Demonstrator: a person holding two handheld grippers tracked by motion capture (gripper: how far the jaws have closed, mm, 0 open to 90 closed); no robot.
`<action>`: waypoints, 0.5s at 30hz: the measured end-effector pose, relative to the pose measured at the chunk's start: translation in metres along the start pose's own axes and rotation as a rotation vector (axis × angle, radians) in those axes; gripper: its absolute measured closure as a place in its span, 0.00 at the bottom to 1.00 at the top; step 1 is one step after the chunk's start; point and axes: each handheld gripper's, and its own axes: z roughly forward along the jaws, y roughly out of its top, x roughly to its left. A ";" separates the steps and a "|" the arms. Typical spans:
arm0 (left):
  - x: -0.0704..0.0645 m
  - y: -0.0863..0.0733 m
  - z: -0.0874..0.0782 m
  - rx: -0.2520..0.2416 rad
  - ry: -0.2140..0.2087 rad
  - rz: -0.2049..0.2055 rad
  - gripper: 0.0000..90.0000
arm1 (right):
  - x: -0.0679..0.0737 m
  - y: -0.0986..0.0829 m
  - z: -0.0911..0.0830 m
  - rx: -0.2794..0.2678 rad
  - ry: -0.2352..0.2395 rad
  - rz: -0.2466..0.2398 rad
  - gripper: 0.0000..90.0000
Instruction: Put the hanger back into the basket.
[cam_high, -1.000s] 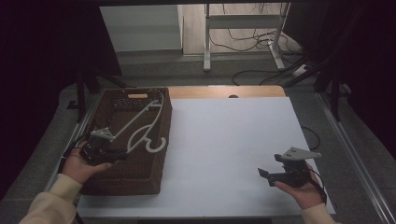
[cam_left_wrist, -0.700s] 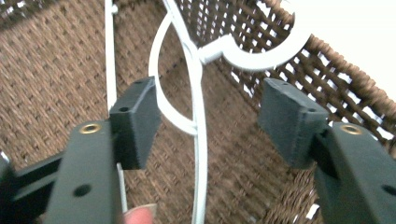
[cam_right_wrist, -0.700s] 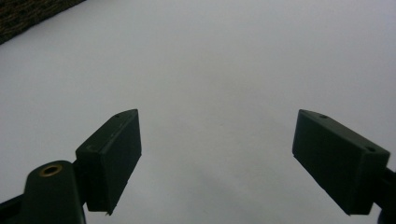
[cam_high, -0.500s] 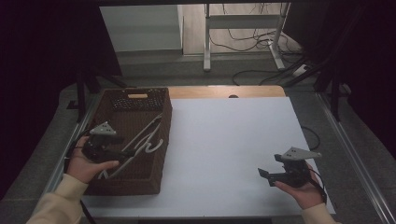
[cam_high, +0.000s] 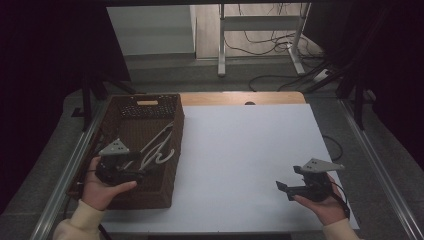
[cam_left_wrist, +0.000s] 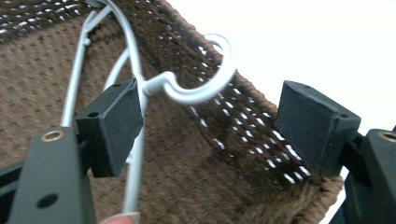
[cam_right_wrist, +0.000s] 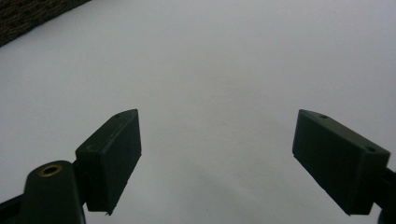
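A brown woven basket (cam_high: 172, 150) stands at the table's left with white wire hangers (cam_high: 156, 150) lying in it. My left gripper (cam_high: 140, 166) hovers over the basket's near half, jaws wide apart. In the left gripper view, a hanger hook (cam_left_wrist: 196, 91) curls between the jaws of the left gripper (cam_left_wrist: 215, 116), its neck against the left jaw's tip, with the basket wall (cam_left_wrist: 243, 126) behind. My right gripper (cam_high: 289, 179) is held open above the bare white tabletop (cam_high: 240, 150) at the near right. In the right gripper view, nothing lies between the jaws of the right gripper (cam_right_wrist: 219, 144).
A wooden strip (cam_high: 240, 98) runs along the table's far edge. Metal rails (cam_high: 75, 160) border both sides. Cables and a stand's legs (cam_high: 260, 45) lie on the floor beyond. A corner of the basket (cam_right_wrist: 28, 16) shows at the top left of the right gripper view.
My left gripper has drifted slightly right and toward the near edge over the basket, and the hangers have shifted inside it. The right gripper has stayed put.
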 end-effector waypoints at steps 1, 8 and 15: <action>0.000 0.000 0.000 0.000 0.000 0.000 0.25 | 0.000 0.000 0.000 0.000 0.000 0.000 0.18; -0.015 -0.010 0.003 -0.016 -0.009 0.020 0.24 | 0.001 -0.001 0.000 0.004 0.005 -0.003 0.17; -0.024 -0.020 -0.001 -0.042 -0.026 0.017 0.24 | 0.003 -0.002 0.002 0.016 0.011 -0.012 0.17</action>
